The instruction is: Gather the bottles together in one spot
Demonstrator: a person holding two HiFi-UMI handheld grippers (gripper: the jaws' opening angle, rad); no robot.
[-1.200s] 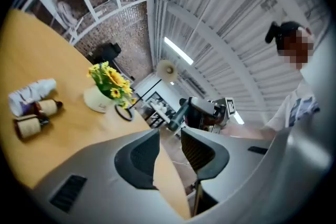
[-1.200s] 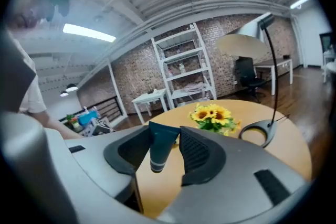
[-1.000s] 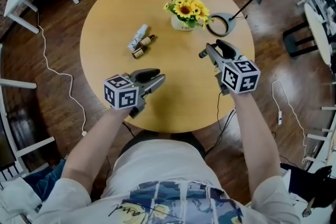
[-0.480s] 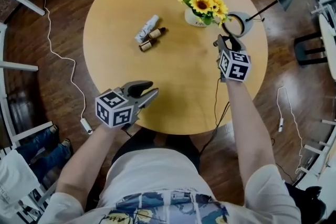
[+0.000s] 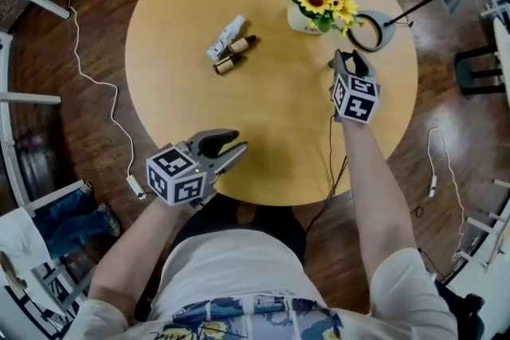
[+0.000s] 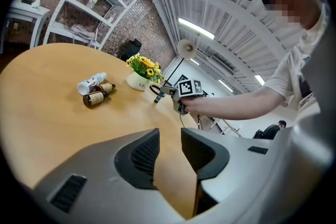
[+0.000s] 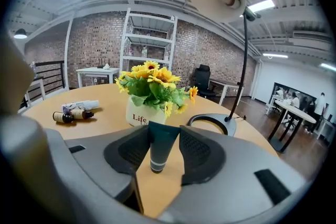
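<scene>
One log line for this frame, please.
left gripper: shut, empty | right gripper: shut on dark tube | three bottles: clustered on table | tube not yet with bottles

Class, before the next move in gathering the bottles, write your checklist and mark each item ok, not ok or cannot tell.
1. Grip: dark tube clamped between the fingers of the right gripper: ok.
2. Other side: left gripper shut, empty, out of the way: ok.
3. Gathering spot: white tube and brown bottles lie together: ok.
4. Bare table between tube and pile: ok.
5. Clearance from the flower pot: cannot tell.
6. All bottles in one spot: not ok.
</scene>
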